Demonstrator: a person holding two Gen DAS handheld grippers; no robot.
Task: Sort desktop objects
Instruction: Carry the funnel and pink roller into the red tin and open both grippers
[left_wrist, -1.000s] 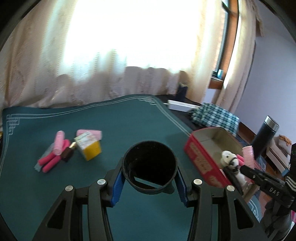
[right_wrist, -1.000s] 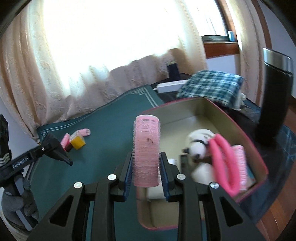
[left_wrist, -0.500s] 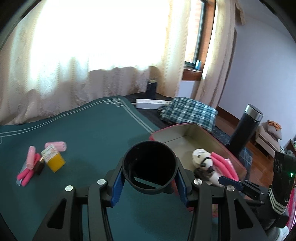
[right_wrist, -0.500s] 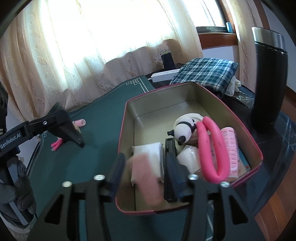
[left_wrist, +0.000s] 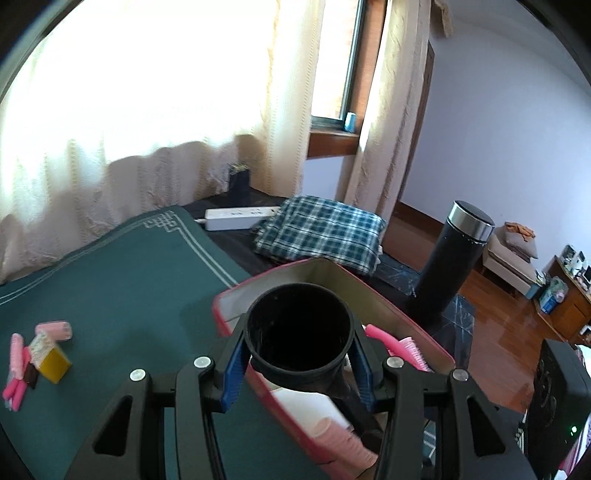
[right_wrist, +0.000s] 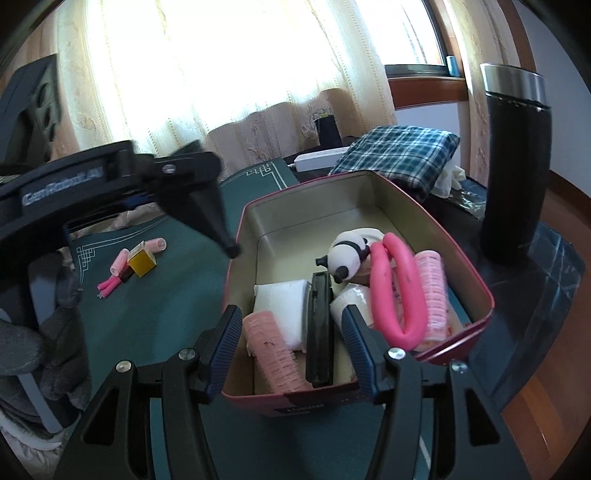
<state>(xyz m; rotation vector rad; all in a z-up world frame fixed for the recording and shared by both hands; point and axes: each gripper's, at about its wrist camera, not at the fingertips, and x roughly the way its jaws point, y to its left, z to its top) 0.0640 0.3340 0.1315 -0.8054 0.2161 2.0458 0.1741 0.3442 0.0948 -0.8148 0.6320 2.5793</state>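
Observation:
My left gripper (left_wrist: 299, 354) is shut on a black round cup (left_wrist: 299, 332), its blue pads pressing both sides. The cup hangs over the near-left part of the red tin box (left_wrist: 236, 291). My right gripper (right_wrist: 291, 347) is open just above the box's near rim (right_wrist: 295, 400). Between and below its pads a pink hair roller (right_wrist: 273, 354) lies loose in the box. The box also holds a panda figure (right_wrist: 347, 254), a pink loop (right_wrist: 395, 288), a black flat case (right_wrist: 319, 325) and white rolls (right_wrist: 280, 306). One finger of my left gripper (right_wrist: 199, 199) reaches in from the left.
Pink rollers (left_wrist: 55, 328) and a yellow box (left_wrist: 53, 363) lie at the left of the green mat (left_wrist: 129, 280). A black thermos (right_wrist: 513, 166) stands right of the red box. A plaid cloth (left_wrist: 321, 232) and a white power strip (left_wrist: 240, 216) lie behind it.
My right gripper opened and let the pink roller fall into the red box. My left gripper carried the black cup rightwards from over the mat to over the box.

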